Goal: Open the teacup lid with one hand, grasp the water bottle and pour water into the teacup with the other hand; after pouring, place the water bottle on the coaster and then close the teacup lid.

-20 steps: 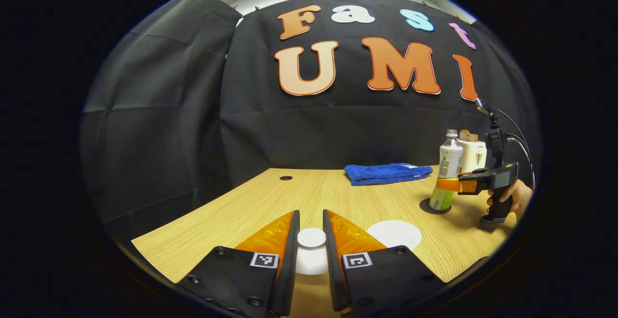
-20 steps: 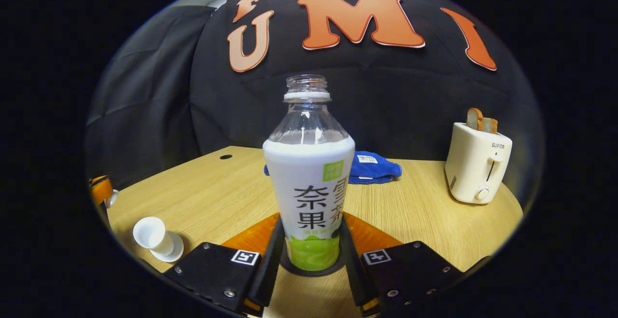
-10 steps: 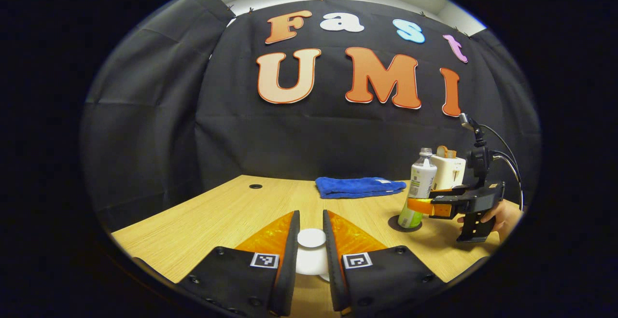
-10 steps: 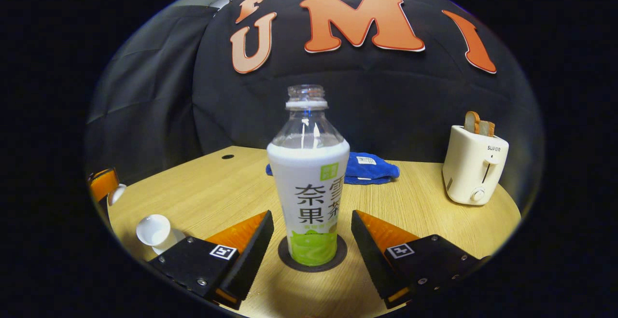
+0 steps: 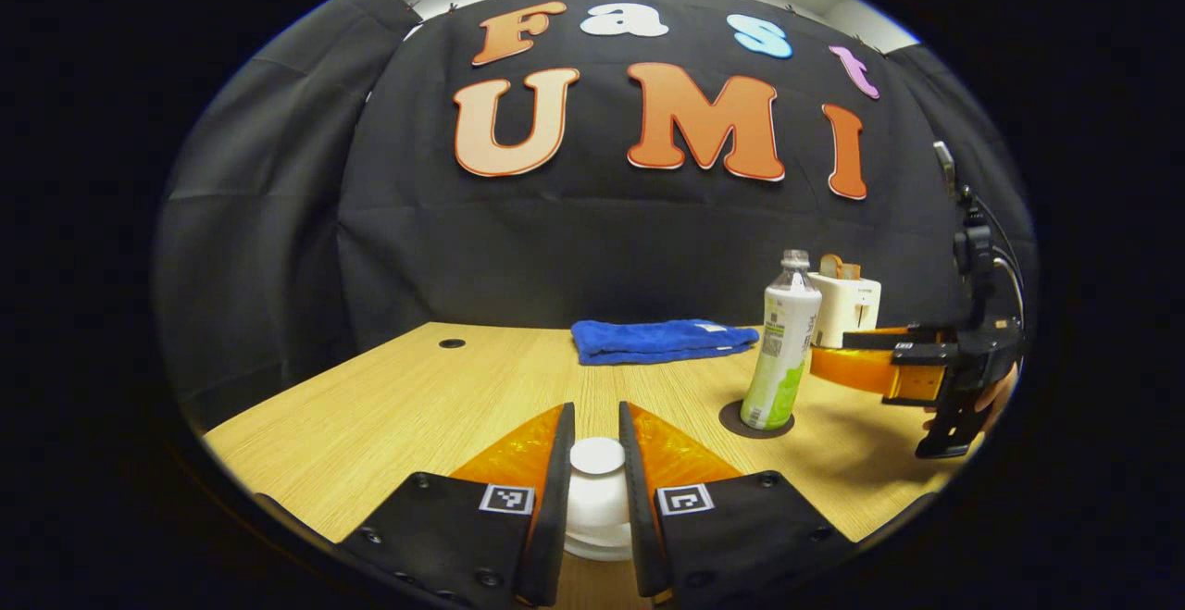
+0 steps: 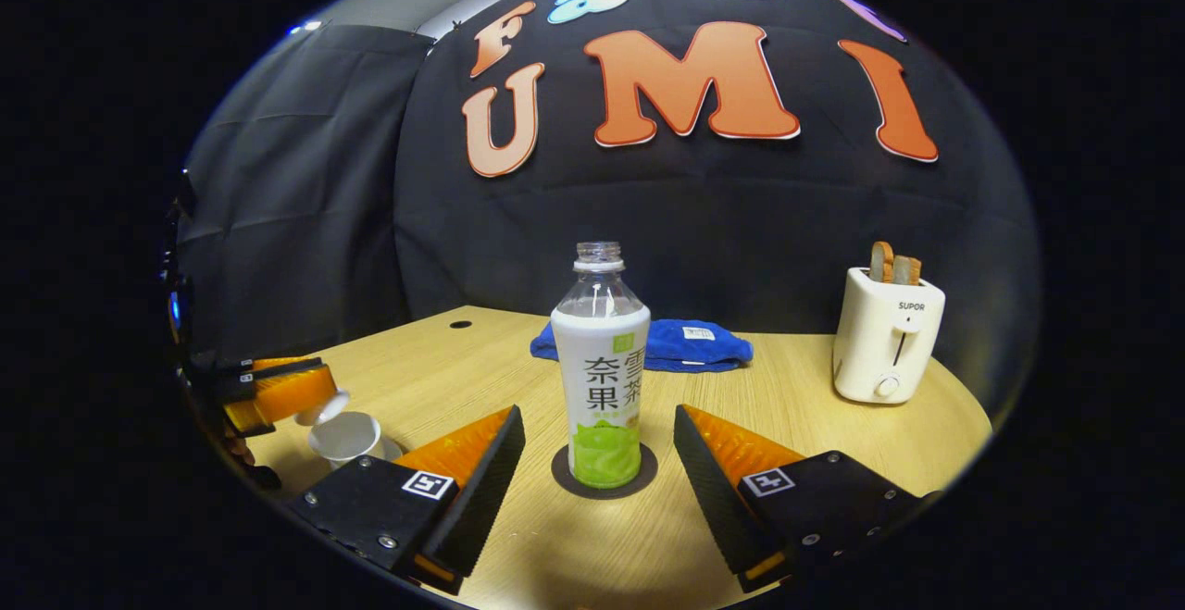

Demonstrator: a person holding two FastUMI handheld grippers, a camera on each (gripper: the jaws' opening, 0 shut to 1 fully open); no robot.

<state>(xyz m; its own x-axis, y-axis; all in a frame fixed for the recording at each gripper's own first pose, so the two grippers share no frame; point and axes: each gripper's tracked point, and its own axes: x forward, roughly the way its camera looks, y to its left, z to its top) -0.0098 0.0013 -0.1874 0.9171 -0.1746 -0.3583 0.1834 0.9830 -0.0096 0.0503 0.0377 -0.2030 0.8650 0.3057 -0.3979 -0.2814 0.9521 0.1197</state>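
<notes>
The left claw [image 5: 597, 462] grips the teacup lid [image 5: 597, 455] above the teacup [image 6: 344, 435]. The right claw [image 6: 600, 439] stands wide, fingers clear of the water bottle [image 6: 602, 369] upright on its coaster [image 6: 562, 478].

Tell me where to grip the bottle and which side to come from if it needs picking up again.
Grip the bottle on its straight labelled body, below the tapering clear shoulder. It stands upright on the coaster, so come in level from the front, where the open right gripper already faces it with a finger on each side. The neck is probably too narrow and high for a steady hold.
</notes>
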